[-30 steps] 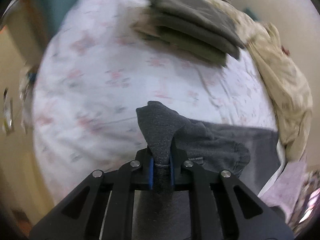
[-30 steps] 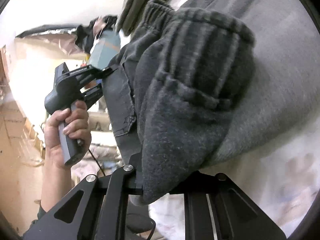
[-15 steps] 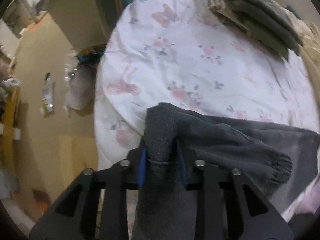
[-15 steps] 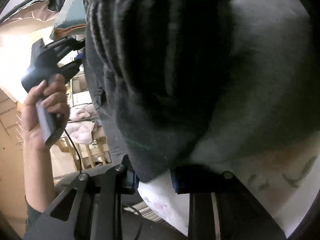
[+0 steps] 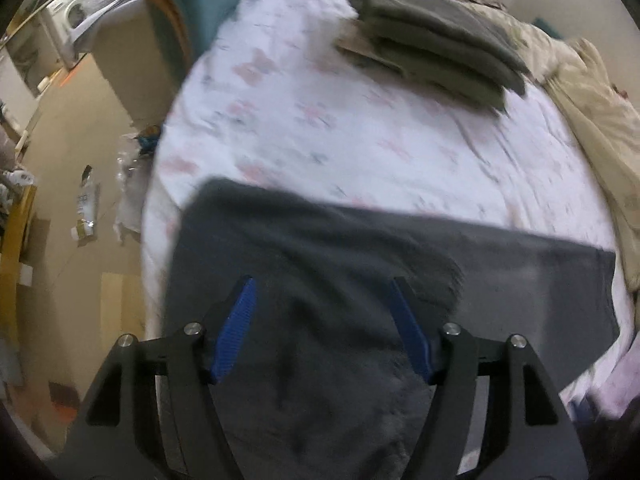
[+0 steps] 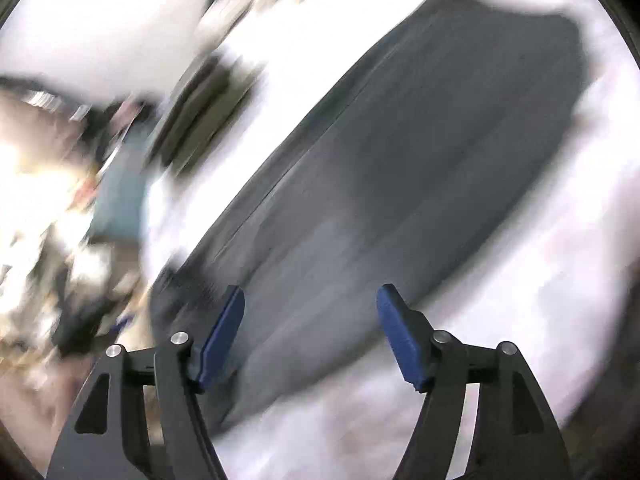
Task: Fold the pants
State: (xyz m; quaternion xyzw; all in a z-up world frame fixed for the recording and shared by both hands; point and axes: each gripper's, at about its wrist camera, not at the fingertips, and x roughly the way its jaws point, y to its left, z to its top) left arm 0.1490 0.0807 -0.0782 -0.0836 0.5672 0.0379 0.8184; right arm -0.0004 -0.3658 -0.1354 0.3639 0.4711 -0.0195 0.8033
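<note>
The dark grey pants (image 5: 340,280) lie flat across the near part of the bed, folded lengthwise. My left gripper (image 5: 324,304) is open and empty just above them, blue pads wide apart. In the blurred right wrist view the pants (image 6: 400,180) stretch away diagonally on the white sheet. My right gripper (image 6: 310,308) is open and empty over their near end.
A stack of folded olive-green garments (image 5: 436,40) sits at the far side of the floral bed sheet (image 5: 320,120). A beige blanket (image 5: 592,112) lies along the right. The bed's left edge drops to a cluttered floor (image 5: 84,200).
Both grippers were shut on the pants' cloth and have opened and let go. The pants now lie flat on the bed. The right view swings fast and is blurred.
</note>
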